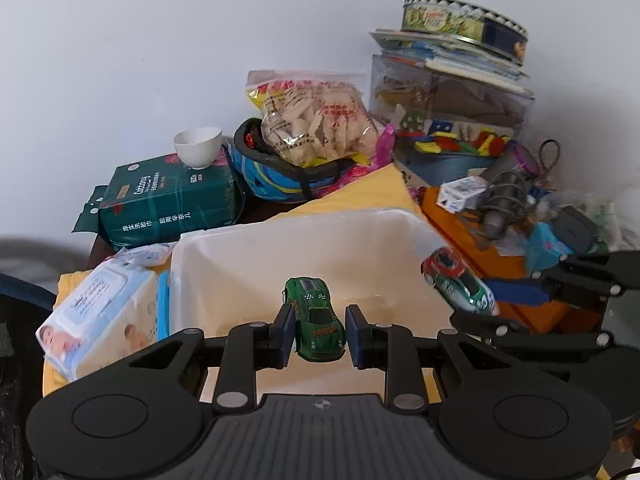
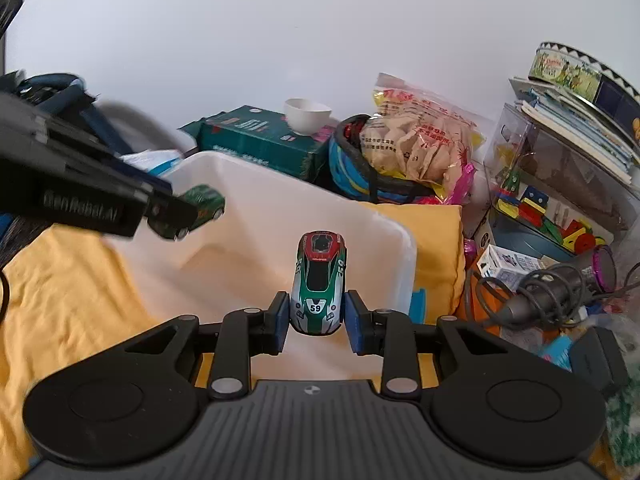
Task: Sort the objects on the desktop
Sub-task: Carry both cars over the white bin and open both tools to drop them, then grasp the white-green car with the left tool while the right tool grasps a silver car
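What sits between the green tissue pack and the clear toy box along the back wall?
In the left wrist view, between the green tissue pack and the clear toy box sits a blue helmet holding a snack bag.

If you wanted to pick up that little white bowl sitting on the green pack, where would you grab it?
Take the white bowl by its rim, coming from above: it stands upright and open on the green pack, so one finger could probably slip inside and one outside its thin wall.

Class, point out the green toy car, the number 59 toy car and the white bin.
green toy car (image 1: 318,320), left wrist view, on its roof
number 59 toy car (image 2: 318,286), right wrist view, on its windscreen
white bin (image 1: 280,228), left wrist view, on its far rim
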`<state>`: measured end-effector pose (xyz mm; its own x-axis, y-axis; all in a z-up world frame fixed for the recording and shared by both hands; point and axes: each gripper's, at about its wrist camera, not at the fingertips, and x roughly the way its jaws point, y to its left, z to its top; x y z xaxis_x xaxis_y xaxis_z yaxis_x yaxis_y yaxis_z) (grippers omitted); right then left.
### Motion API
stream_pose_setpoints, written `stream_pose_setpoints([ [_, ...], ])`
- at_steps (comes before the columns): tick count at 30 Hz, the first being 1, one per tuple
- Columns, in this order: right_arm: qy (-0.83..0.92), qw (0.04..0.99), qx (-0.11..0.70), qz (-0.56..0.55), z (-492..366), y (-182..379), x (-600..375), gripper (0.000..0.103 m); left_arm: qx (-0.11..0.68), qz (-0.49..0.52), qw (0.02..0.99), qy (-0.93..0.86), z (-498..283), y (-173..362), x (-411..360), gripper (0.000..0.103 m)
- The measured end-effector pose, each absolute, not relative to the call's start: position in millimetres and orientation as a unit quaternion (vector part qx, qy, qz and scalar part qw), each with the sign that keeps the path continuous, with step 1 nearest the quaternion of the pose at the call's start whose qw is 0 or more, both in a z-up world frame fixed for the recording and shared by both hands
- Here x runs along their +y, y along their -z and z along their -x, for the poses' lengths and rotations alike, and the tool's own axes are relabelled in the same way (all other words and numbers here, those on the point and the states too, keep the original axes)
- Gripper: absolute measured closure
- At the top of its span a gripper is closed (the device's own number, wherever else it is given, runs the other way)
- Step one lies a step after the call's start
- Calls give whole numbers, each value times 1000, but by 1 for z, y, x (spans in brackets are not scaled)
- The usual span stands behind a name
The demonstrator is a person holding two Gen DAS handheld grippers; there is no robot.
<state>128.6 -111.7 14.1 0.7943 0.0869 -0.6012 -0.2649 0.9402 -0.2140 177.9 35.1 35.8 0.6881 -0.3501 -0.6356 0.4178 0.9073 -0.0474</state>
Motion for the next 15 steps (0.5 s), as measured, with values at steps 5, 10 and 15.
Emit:
stream_pose_setpoints([
  [5,-80,932,328,135,-155,2,-110,69,359,-51,910,201,-200,-17,31,71],
  [10,-88,933,322,136,-136,-1,-115,69,344,-50,915,206,-177,-26,40,60],
  [15,-109,932,317,134,-106,-5,-123,69,343,-40,916,205,-136,-29,56,56],
])
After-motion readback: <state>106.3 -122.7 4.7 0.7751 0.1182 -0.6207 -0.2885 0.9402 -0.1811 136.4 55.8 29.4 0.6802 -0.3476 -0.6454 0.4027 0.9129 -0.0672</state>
